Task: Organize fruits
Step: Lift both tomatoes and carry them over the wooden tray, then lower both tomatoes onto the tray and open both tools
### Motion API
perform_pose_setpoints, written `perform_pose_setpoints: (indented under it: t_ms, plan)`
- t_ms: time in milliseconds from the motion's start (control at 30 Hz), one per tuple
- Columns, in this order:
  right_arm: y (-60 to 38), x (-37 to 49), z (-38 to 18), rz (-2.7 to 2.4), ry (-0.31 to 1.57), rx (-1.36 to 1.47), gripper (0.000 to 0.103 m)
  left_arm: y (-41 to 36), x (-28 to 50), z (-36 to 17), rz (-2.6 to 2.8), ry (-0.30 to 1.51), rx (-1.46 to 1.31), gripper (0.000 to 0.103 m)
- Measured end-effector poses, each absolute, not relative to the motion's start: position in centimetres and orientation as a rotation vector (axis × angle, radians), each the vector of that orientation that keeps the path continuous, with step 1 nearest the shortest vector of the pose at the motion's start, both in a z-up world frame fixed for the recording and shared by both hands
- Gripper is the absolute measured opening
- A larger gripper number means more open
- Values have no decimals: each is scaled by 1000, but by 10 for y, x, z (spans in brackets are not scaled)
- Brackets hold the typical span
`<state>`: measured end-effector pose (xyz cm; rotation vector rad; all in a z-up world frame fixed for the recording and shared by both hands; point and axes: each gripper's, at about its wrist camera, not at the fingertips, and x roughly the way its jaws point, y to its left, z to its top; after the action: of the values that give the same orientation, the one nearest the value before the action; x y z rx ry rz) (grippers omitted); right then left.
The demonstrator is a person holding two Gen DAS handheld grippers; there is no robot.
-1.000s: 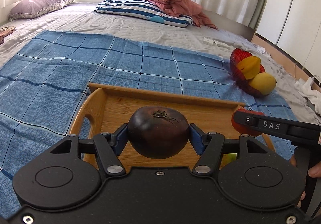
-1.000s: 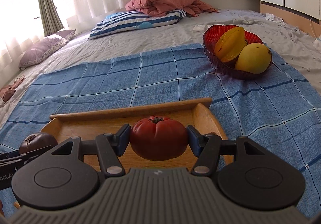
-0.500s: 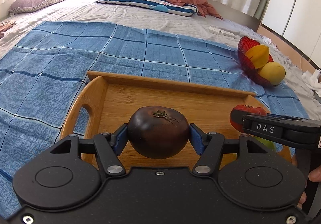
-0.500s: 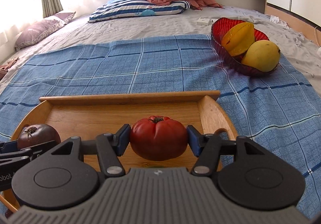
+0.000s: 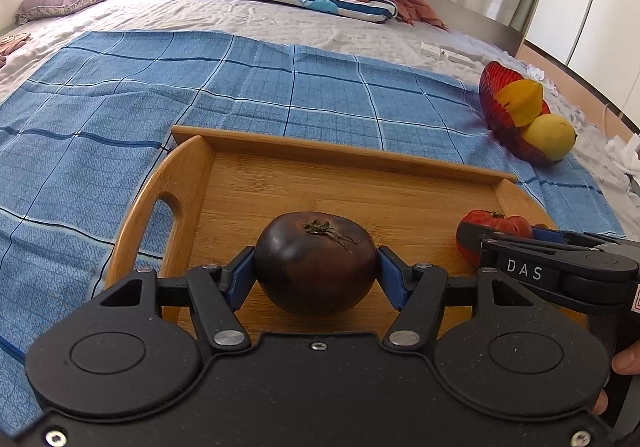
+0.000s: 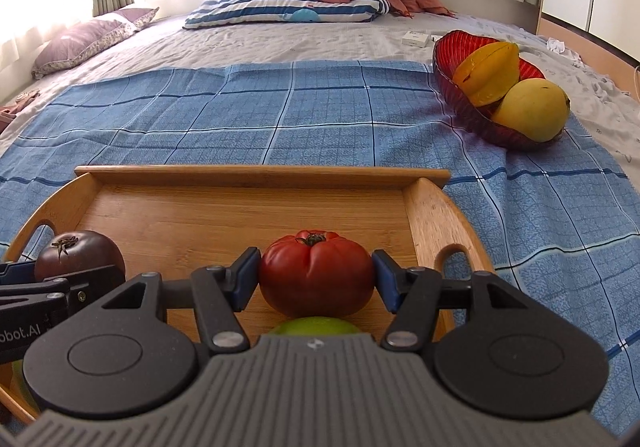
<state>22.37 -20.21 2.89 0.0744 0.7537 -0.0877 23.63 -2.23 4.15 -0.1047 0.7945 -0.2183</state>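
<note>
1. A dark purple tomato point(image 5: 316, 263) is clamped between the blue pads of the left hand-held gripper point(image 5: 316, 274), over the left part of the wooden tray point(image 5: 344, 151).
2. A red tomato point(image 6: 317, 273) is gripped by the right hand-held gripper point(image 6: 316, 279), over the tray's right part, above a green fruit point(image 6: 316, 326).
3. A starfruit point(image 6: 489, 73) and a yellow mango point(image 6: 530, 109) are held in a red bowl point(image 6: 460, 95) on the blue cloth point(image 6: 240, 119), right of the tray.

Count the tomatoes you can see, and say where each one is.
2. The dark tomato is clamped in the left gripper; the red tomato in the right gripper, both over the wooden tray. Others may be hidden.
</note>
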Motion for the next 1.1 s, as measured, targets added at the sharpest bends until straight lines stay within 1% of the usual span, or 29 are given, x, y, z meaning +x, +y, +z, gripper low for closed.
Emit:
perform_pose_setpoints:
  t_ms: [700,767,800,833,933,1067,1100]
  plan:
    - [-207,217,25,-66,763,96,65,-25,234,37,-219,799,-86,62]
    - [-208,217,25,-67,763,102,69,-25,232,37,-224,800,-88,62]
    - [-208,217,25,-67,763,103,69,-24,231,39,-230,787,-87,63]
    - [-208,217,25,-67,763,104,75,-24,230,41,-234,770,-85,65]
    - [-210,215,27,-70,751,108,81,-24,223,49,-239,717,-69,81]
    - [-214,209,32,-66,719,130,90,-24,216,57,-240,696,-52,84]
    - [-216,207,34,-65,711,136,90,-23,215,58,-237,690,-49,84]
